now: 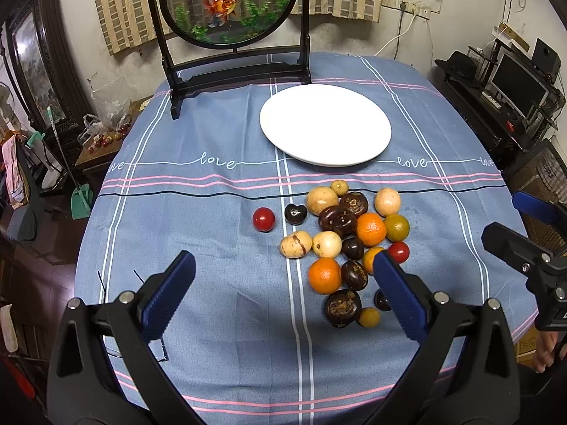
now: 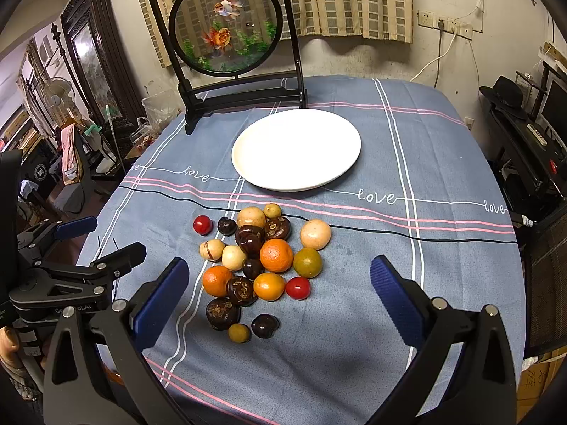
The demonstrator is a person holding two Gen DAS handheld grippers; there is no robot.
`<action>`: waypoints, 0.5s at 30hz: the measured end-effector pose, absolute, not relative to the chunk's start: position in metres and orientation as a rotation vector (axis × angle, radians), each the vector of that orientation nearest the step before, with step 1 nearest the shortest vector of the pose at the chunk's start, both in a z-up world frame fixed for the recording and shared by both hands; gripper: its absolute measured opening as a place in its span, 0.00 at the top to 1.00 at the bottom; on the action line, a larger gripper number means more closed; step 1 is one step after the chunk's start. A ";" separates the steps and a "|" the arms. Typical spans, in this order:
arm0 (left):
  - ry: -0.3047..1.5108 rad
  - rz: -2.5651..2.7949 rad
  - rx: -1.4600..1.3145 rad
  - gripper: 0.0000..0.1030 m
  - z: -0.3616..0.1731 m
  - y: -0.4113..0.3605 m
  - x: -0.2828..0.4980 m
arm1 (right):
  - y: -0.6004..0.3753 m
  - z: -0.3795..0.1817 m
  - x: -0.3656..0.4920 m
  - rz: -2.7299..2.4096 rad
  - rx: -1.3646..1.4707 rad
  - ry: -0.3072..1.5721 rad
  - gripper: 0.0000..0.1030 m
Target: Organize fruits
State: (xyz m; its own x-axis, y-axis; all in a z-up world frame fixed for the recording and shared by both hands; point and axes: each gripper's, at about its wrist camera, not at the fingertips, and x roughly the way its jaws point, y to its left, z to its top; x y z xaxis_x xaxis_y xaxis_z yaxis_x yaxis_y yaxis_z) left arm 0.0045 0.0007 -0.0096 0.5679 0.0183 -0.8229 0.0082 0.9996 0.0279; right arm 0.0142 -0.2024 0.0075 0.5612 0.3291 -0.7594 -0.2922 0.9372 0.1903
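A heap of small fruits [image 1: 345, 241] [image 2: 260, 265] lies on the blue tablecloth: oranges [image 1: 371, 228], dark brown round fruits [image 1: 342, 308], pale yellow ones [image 1: 321, 199], a green one [image 1: 397, 227] and red ones [image 1: 263, 219]. Behind the heap sits an empty white plate [image 1: 325, 124] [image 2: 297, 149]. My left gripper [image 1: 283, 272] hovers open over the near side of the heap, holding nothing. My right gripper [image 2: 278, 278] is open too, above the heap's near end. Each gripper shows at the edge of the other's view.
A round goldfish screen on a black stand [image 1: 226, 3] [image 2: 226, 21] stands at the table's far edge behind the plate. The cloth [image 1: 198, 212] is bare left of the heap. Cluttered furniture surrounds the table, with a desk and monitor [image 1: 514, 85] at right.
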 end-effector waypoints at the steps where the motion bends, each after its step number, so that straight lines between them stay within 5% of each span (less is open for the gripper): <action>1: 0.967 0.007 0.028 0.02 -0.010 0.001 0.004 | -0.202 0.008 0.014 0.366 0.044 0.903 0.01; 15: 0.973 0.007 0.026 0.02 -0.009 0.002 0.005 | -0.202 0.009 0.014 0.366 0.042 0.903 0.01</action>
State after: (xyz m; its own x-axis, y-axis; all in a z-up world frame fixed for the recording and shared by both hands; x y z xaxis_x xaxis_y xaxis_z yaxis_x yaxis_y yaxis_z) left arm 0.0052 0.0019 -0.0094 0.5630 0.0175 -0.8262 0.0054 0.9997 0.0249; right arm 0.0138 -0.2023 0.0087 0.5621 0.3280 -0.7592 -0.2929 0.9375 0.1881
